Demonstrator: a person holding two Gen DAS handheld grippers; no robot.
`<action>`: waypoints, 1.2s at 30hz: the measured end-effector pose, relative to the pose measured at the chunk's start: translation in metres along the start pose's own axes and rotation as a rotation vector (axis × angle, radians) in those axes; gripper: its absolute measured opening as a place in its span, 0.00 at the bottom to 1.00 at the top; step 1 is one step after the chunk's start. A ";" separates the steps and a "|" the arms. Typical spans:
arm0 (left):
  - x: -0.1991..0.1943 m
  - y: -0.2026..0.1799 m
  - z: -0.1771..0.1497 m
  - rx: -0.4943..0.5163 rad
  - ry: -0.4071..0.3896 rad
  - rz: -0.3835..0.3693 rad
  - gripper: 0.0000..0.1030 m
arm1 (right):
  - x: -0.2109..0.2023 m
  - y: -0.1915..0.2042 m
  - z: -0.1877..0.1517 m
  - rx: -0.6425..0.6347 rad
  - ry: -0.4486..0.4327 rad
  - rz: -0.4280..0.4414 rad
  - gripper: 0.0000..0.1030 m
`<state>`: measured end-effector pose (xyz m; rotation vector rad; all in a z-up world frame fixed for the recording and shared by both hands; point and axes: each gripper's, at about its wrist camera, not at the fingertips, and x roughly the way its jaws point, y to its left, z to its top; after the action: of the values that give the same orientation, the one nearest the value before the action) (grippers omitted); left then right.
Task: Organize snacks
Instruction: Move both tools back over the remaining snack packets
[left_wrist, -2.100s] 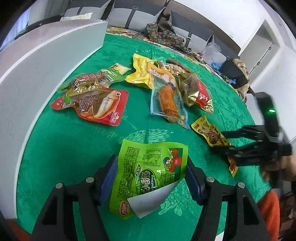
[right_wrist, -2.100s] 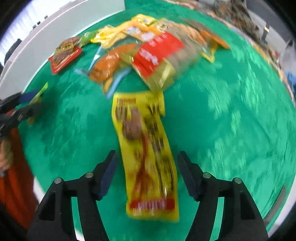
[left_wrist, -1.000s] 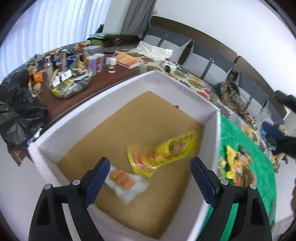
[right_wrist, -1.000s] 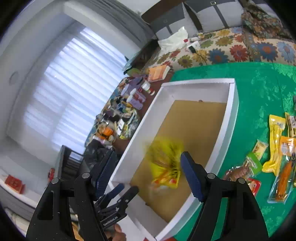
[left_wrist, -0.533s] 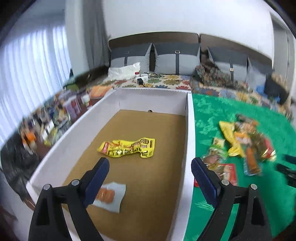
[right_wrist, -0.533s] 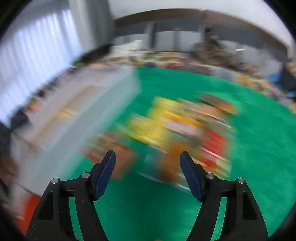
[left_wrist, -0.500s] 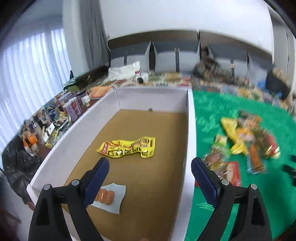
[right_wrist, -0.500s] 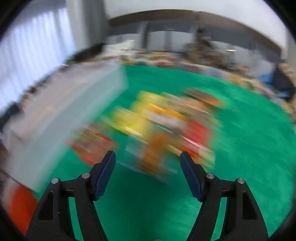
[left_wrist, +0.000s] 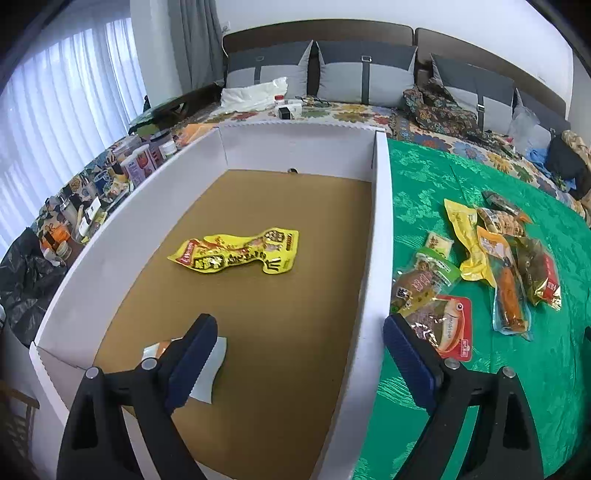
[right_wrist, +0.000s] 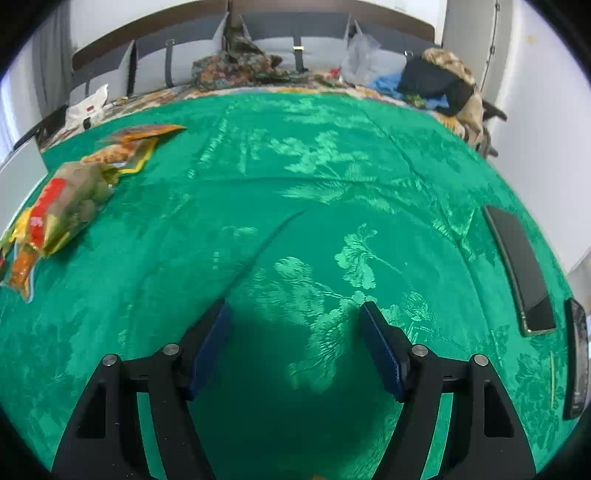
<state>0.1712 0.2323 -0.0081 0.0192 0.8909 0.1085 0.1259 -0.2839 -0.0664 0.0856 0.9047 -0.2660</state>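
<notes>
Left tongs (left_wrist: 299, 354) gape wide and empty over the white box (left_wrist: 380, 236), yellow packet (left_wrist: 236, 253) ahead; right tongs (right_wrist: 295, 343) wide, empty above green cloth (right_wrist: 332, 184).

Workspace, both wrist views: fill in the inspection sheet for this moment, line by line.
Surface: green patterned cloth over a bed, lightly creased.
Job's things: white box with a brown floor holds a yellow snack packet and a clear packet half hidden behind the left claw's finger; a loose pile of snack packets lies on the cloth beside the box.
Clutter: two dark flat devices at the cloth's edge.
Grippers: left claw open over the box, empty; right claw open over bare cloth, empty.
Cables: nothing seen.
Surroundings: grey pillows, a side shelf crowded with bottles, curtained window.
</notes>
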 end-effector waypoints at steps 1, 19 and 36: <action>-0.001 -0.001 0.001 0.005 -0.001 0.004 0.89 | 0.003 -0.004 0.002 0.021 0.006 0.004 0.75; -0.080 -0.148 -0.039 0.168 -0.206 -0.149 1.00 | 0.011 -0.004 0.002 0.033 0.018 0.015 0.83; 0.032 -0.221 -0.100 0.241 0.073 -0.273 1.00 | 0.011 -0.004 0.002 0.034 0.018 0.016 0.83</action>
<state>0.1328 0.0134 -0.1097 0.1184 0.9669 -0.2542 0.1328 -0.2903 -0.0736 0.1264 0.9168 -0.2659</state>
